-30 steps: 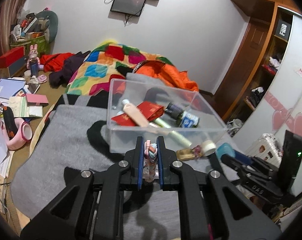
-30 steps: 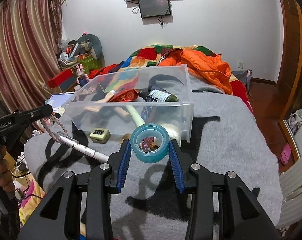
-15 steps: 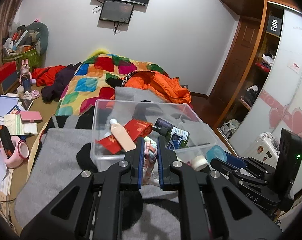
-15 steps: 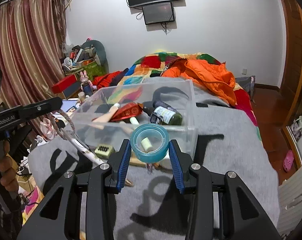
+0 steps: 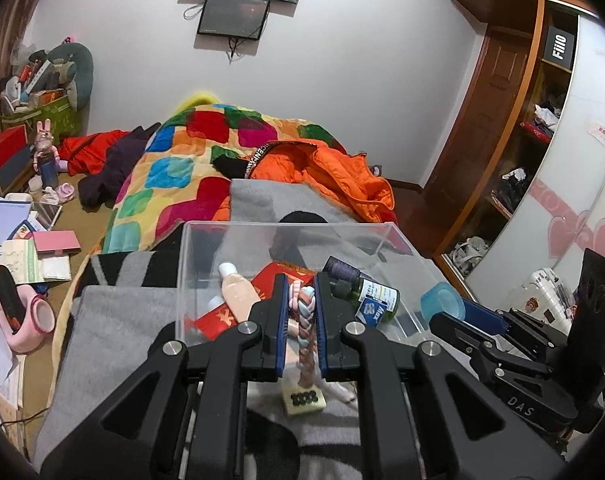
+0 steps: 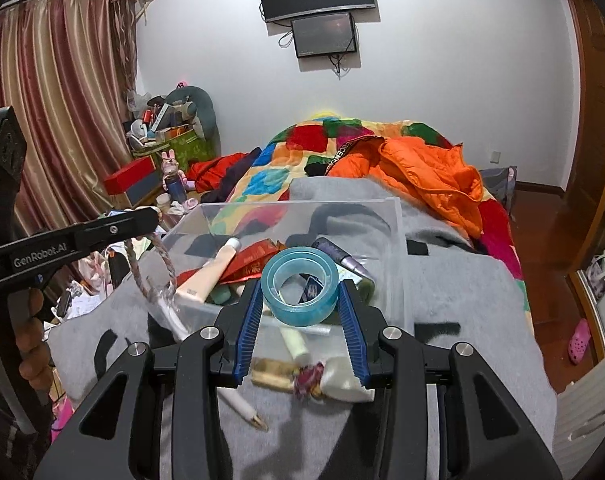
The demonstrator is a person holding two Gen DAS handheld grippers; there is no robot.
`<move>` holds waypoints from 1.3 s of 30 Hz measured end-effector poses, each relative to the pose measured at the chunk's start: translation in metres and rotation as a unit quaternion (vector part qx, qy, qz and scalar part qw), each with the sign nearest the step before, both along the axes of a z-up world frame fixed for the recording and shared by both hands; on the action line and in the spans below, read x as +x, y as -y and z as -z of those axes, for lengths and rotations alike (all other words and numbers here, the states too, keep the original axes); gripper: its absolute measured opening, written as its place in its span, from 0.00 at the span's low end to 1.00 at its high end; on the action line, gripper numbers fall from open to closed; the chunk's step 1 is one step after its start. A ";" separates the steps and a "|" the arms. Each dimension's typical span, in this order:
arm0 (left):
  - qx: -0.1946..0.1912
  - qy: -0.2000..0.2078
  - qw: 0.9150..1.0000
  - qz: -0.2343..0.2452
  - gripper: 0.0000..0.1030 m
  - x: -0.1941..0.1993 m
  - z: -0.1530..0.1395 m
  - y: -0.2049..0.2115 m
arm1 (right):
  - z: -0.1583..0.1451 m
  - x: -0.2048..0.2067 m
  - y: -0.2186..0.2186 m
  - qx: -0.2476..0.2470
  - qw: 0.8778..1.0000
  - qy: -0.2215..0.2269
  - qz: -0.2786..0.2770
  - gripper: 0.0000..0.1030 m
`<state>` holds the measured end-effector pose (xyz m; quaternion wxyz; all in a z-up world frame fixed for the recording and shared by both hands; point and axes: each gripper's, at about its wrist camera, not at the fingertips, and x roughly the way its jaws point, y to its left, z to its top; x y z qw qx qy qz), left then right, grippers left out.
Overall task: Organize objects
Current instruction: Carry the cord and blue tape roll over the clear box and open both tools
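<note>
Fingers (image 5: 280,312) of the left gripper (image 5: 301,316) pinch a braided cord (image 5: 304,312); the right gripper (image 6: 300,312) clamps a blue tape roll (image 6: 300,286). Both hang over the clear bin's (image 6: 398,248) near edge on the bed.

A bed, spread at its near end with a grey blanket (image 6: 454,292), carries a clear plastic bin (image 6: 398,240). Near the bin, a white pen (image 6: 238,402), a small cream block (image 5: 304,400) and a gold tube (image 6: 272,376) lie on the blanket. At the far end lie a patchwork quilt (image 5: 174,172) and an orange jacket (image 6: 430,176).
</note>
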<state>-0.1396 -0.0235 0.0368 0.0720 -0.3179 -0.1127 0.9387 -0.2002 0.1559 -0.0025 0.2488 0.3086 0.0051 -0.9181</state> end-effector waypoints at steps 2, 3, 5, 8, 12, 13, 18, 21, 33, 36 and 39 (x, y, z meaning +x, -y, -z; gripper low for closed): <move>-0.002 0.006 1.000 0.001 0.11 -0.009 0.003 -0.001 | 0.001 -0.005 0.003 0.002 1.000 0.002 -0.001 0.34; -0.004 0.008 1.000 0.001 0.11 -0.013 0.005 -0.001 | 0.002 -0.007 0.004 0.003 1.000 0.003 -0.001 0.34; -0.004 0.015 1.000 -0.002 0.11 -0.022 0.010 -0.001 | 0.003 -0.012 0.008 0.003 1.000 0.008 -0.003 0.34; -0.005 0.029 1.000 -0.006 0.11 -0.036 0.020 0.002 | 0.008 -0.022 0.013 0.004 1.000 0.020 -0.006 0.34; -0.004 0.054 0.998 -0.012 0.11 -0.050 0.038 0.008 | 0.016 -0.032 0.020 0.010 0.999 0.035 -0.009 0.34; -0.004 0.058 0.998 -0.012 0.11 -0.052 0.042 0.009 | 0.018 -0.034 0.021 0.012 0.999 0.038 -0.009 0.34; -0.016 0.073 0.997 -0.018 0.11 -0.058 0.055 0.012 | 0.025 -0.043 0.027 0.021 0.999 0.050 -0.010 0.35; -0.022 0.077 0.996 -0.026 0.11 -0.059 0.058 0.015 | 0.028 -0.046 0.029 0.025 0.998 0.052 -0.007 0.35; -0.033 0.066 0.997 -0.016 0.36 -0.046 0.044 0.009 | 0.029 -0.048 0.034 0.040 0.997 0.062 -0.010 0.36; -0.038 0.054 0.998 -0.010 0.41 -0.036 0.036 0.006 | 0.025 -0.042 0.031 0.040 0.998 0.055 -0.011 0.37; -0.048 0.043 0.998 -0.004 0.48 -0.023 0.029 0.001 | 0.018 -0.034 0.029 0.043 0.998 0.043 -0.009 0.39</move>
